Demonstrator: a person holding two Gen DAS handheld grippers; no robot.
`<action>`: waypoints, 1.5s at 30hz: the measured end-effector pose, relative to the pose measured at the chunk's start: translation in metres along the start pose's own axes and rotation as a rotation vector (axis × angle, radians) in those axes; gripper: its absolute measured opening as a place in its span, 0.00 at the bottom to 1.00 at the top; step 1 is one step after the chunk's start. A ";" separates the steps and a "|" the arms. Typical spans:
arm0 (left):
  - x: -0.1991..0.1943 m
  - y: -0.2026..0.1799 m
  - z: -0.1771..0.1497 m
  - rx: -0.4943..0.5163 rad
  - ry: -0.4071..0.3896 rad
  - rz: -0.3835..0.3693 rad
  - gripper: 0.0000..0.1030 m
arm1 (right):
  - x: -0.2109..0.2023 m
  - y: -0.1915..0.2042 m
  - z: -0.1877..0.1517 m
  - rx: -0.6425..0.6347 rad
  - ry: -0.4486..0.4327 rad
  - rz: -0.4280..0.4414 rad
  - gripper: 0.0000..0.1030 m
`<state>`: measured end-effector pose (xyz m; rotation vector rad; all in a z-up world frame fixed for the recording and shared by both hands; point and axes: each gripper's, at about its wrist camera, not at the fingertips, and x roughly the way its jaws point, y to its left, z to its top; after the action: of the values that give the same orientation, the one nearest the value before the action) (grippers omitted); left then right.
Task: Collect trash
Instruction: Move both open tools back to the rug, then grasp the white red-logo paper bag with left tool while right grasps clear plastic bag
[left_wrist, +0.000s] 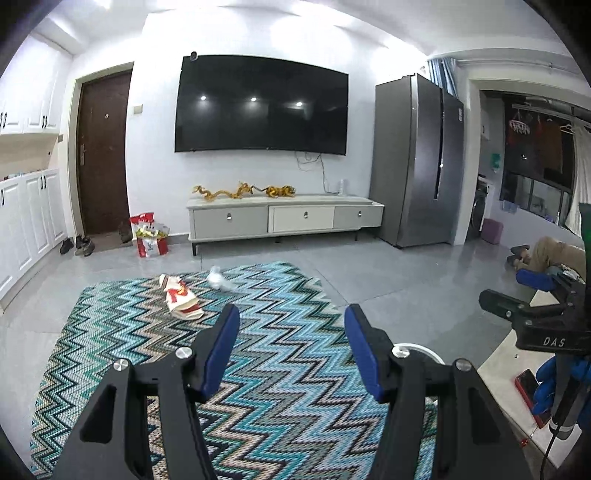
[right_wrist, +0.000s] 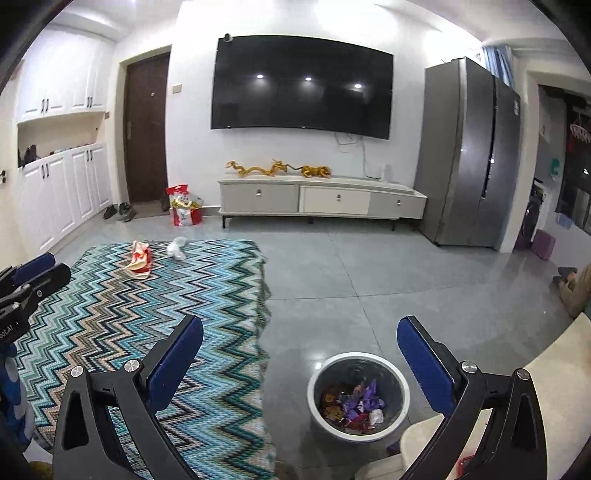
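Wrapper (left_wrist: 181, 300) + crumpled plastic (left_wrist: 218, 279) on rug (left_wrist: 295, 369)

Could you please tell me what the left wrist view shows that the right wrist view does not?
Only the left wrist view shows the red phone on the pale table. Only the right wrist view shows inside the bin, with its wrappers. Both show the rug, the red-and-white bag, the white wad, and each claw open and empty: left, right.
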<state>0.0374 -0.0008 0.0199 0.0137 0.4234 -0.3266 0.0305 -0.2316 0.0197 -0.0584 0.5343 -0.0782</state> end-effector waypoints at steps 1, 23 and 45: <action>0.001 0.005 -0.001 -0.005 0.002 0.007 0.56 | 0.002 0.005 0.002 -0.010 0.000 0.002 1.00; 0.069 0.086 -0.011 -0.083 0.149 0.147 0.56 | 0.096 0.083 0.030 -0.156 0.135 0.189 1.00; 0.227 0.213 -0.005 -0.306 0.328 0.142 0.56 | 0.294 0.162 0.085 -0.128 0.278 0.495 0.81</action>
<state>0.2981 0.1317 -0.0883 -0.2028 0.7900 -0.1158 0.3358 -0.0938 -0.0687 -0.0384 0.8174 0.4371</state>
